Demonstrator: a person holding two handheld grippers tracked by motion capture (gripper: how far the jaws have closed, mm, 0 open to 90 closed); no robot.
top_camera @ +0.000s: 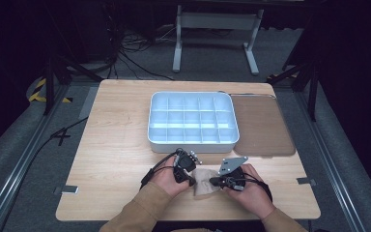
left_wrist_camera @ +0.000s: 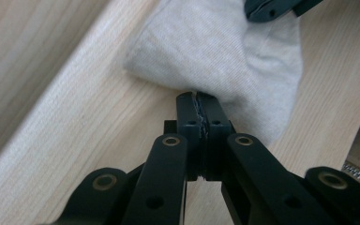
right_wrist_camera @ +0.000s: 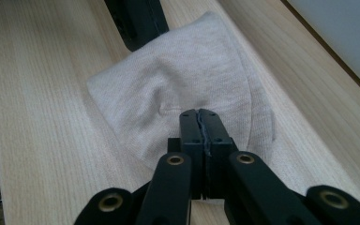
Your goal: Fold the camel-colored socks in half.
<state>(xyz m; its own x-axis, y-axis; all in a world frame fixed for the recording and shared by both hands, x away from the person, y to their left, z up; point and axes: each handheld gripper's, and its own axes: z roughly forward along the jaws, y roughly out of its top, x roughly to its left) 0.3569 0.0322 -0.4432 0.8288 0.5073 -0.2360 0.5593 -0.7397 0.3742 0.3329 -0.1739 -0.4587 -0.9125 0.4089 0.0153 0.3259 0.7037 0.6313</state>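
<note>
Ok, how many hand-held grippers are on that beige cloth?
2: the left hand-held gripper pinches the beige cloth at its left edge, the right hand-held gripper at its right edge.

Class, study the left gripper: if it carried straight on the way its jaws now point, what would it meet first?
The left gripper is already at the edge of the beige cloth, its jaws shut on a fold, so more cloth comes first. Beyond that lies the right gripper, though how far off is unclear.
</note>
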